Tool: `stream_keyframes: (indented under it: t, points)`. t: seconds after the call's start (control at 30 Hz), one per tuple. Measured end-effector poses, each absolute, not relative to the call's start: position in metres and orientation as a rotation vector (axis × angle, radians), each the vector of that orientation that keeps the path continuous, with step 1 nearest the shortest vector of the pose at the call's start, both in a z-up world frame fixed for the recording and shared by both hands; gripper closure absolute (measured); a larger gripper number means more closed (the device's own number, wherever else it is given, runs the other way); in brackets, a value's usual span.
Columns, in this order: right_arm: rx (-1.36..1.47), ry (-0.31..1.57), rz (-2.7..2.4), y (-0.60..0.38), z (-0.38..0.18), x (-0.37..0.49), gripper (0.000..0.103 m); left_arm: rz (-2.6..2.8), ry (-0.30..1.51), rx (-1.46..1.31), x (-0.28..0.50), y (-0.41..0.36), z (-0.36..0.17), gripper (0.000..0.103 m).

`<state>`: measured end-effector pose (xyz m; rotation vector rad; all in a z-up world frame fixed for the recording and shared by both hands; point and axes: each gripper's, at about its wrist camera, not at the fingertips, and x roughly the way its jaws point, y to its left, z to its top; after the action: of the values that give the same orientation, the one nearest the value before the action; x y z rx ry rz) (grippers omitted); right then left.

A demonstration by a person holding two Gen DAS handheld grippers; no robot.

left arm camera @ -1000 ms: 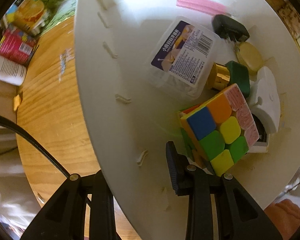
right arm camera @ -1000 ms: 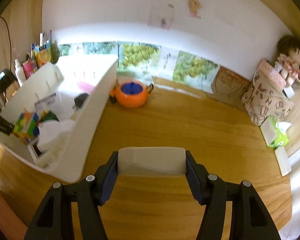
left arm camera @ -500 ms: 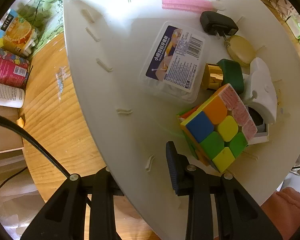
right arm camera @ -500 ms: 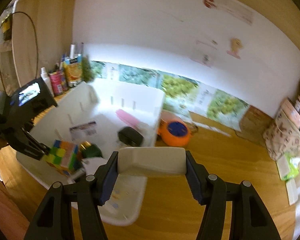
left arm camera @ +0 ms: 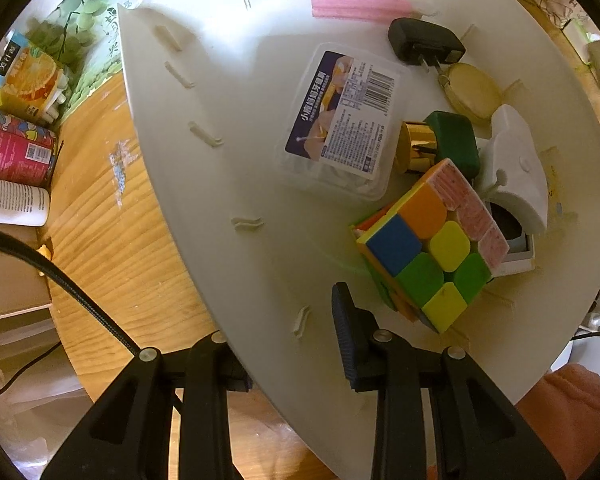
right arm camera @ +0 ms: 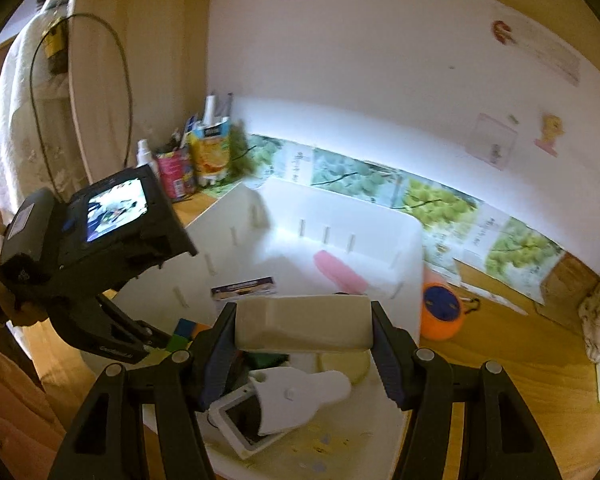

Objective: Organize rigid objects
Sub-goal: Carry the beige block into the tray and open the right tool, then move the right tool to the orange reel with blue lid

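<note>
Over on the left wrist view, the left gripper (left arm camera: 284, 344) is clamped on the near wall of the white bin (left arm camera: 204, 208), one finger outside, one inside. Since a second ago the view has pulled back a little, yet the puzzle cube (left arm camera: 428, 264), toothpick box (left arm camera: 340, 120) and black plug (left arm camera: 424, 46) lie as they did.

From the right wrist view, the right gripper (right arm camera: 303, 330) grasps a cream block (right arm camera: 303, 326). It has swung from bare table to above the bin's near end, seemingly ready to drop; blur hides its height.
</note>
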<state>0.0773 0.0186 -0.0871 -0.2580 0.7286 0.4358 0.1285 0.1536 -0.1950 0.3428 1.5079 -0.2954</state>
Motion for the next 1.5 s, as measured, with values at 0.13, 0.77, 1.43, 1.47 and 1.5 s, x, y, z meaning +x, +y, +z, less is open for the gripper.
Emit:
stream_keyframes:
  t: [0.13, 0.77, 1.43, 1.47, 1.5]
  points:
    - [-0.259, 0.725, 0.469, 0.025, -0.086, 0.077, 0.025, -0.282, 1.508, 0.328, 0.126, 0.152, -0.194, 0.07]
    - [-0.24, 0.765, 0.407, -0.027, -0.074, 0.092, 0.021, -0.129, 1.483, 0.223, 0.127, 0.159, -0.191, 0.068]
    - [-0.126, 0.866, 0.284, -0.157, -0.08, 0.171, 0.016, 0.052, 1.459, 0.155, 0.123, 0.155, -0.196, 0.068]
    - [-0.11, 0.884, 0.278, -0.162, -0.084, 0.178, 0.016, 0.06, 1.459, 0.153, 0.124, 0.155, -0.197, 0.068]
    - [-0.097, 0.899, 0.276, -0.166, -0.087, 0.184, 0.016, 0.069, 1.459, 0.151, 0.124, 0.154, -0.197, 0.068]
